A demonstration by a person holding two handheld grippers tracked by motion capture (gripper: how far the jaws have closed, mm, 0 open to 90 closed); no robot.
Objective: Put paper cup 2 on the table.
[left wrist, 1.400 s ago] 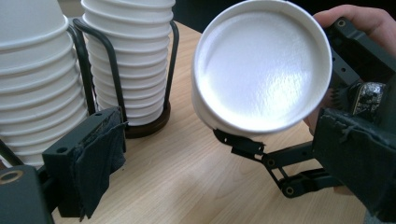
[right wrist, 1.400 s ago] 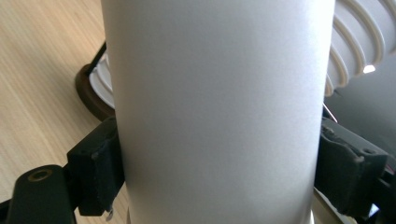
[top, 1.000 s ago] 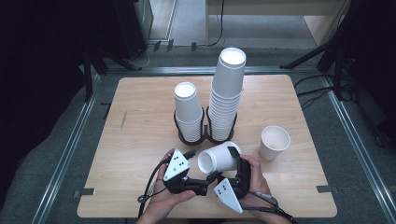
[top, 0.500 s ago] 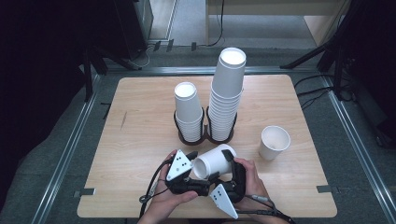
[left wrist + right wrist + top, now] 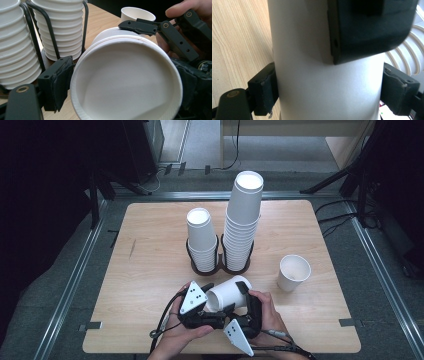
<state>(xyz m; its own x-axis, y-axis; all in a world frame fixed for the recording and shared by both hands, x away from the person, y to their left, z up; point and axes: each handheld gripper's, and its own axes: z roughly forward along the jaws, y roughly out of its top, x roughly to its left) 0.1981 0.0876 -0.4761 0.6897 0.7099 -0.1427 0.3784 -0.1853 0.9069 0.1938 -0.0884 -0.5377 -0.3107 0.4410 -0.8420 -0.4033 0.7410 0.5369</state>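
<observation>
While the right hand-held gripper (image 5: 240, 296) pinches the tipped paper cup (image 5: 227, 293) near the table's (image 5: 150, 270) near edge, the left hand-held gripper (image 5: 209, 296) has just been closing around its rim

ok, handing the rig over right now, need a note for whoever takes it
Right gripper: shut on the white paper cup, held on its side over the wooden table.
Left gripper: fingers have just been closing around that cup's rim; firm grip unconfirmed.
Elsewhere: short stack and tall stack of white paper cups in the black wire holder; single upright paper cup to their right.
Done: cup lifted.
Left: probably finish the left grip, then place the cup.
</observation>
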